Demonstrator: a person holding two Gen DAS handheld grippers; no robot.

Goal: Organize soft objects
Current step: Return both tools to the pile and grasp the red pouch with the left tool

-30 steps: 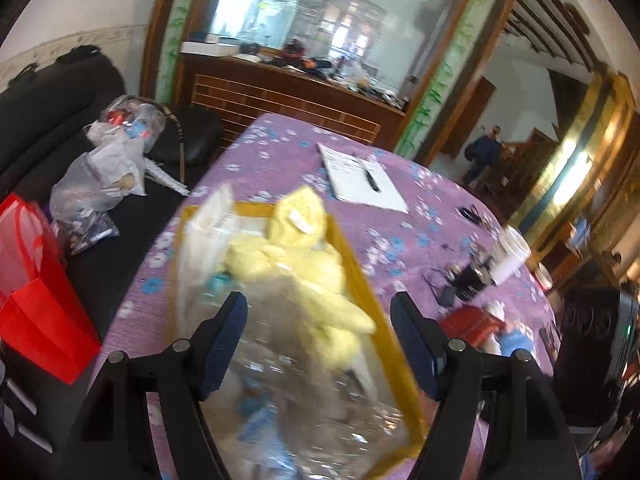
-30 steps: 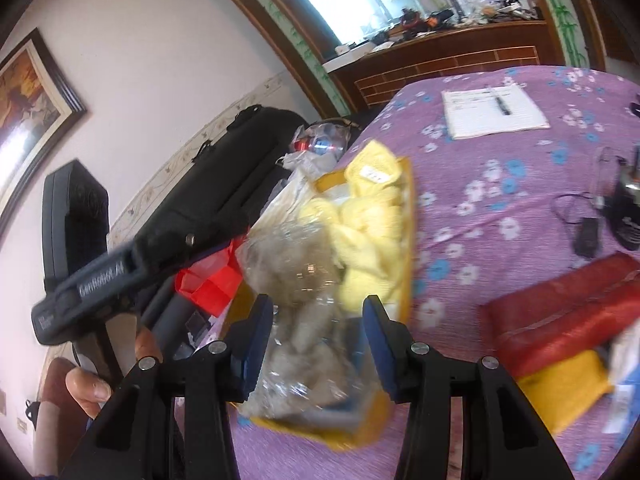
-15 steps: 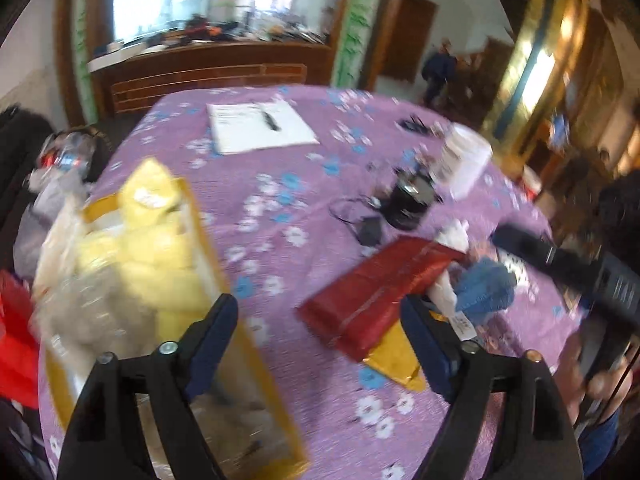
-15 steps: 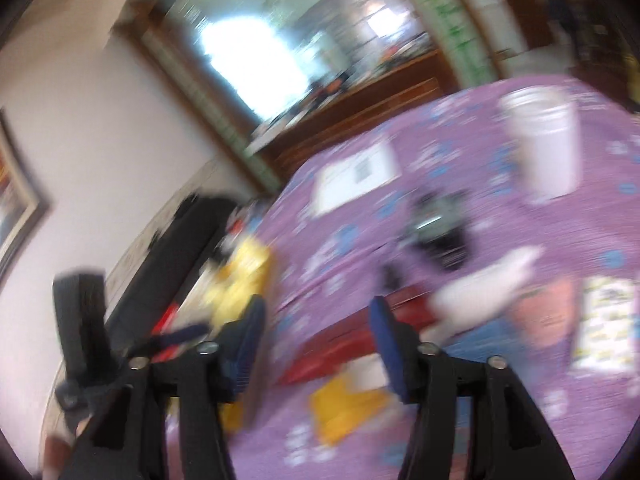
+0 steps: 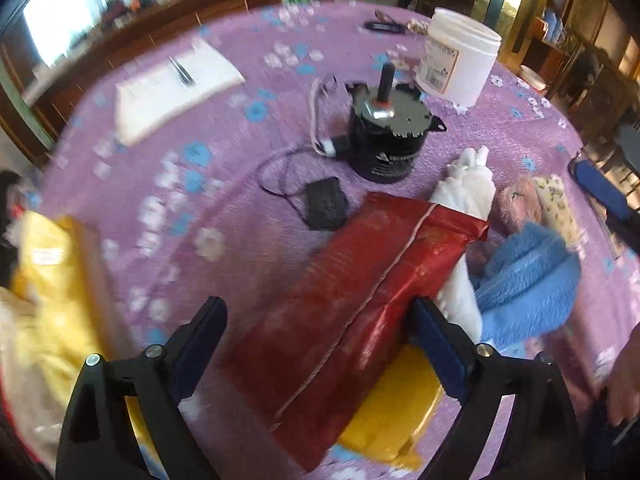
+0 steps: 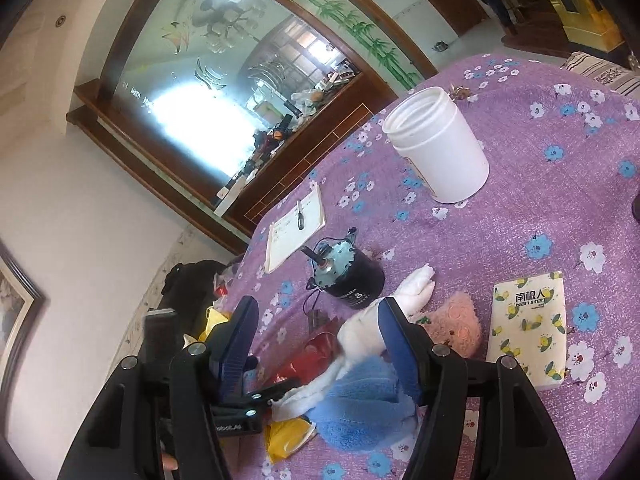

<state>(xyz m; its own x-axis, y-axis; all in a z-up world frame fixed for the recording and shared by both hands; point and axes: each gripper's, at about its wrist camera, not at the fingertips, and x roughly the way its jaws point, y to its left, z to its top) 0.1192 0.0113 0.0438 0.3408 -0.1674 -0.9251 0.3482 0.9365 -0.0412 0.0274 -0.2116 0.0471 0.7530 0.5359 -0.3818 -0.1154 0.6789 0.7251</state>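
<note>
My left gripper is open and empty, just above the near end of a red foil bag that lies on a yellow bag. A blue fluffy cloth, a white plush and a pink plush lie to its right. At the left edge is a yellow bag with a yellow soft toy. My right gripper is open and empty above the white plush, blue cloth and pink plush. The left gripper's finger shows below it.
On the purple flowered tablecloth stand a black motor with cable and adapter, a white tub and a notepad with pen. A tissue pack lies right of the pink plush. A black sofa is beyond the table's left edge.
Both grippers have swung right, away from the yellow bag with the toy, to the pile of red bag, blue cloth and plush toys. Both stay open and empty.
</note>
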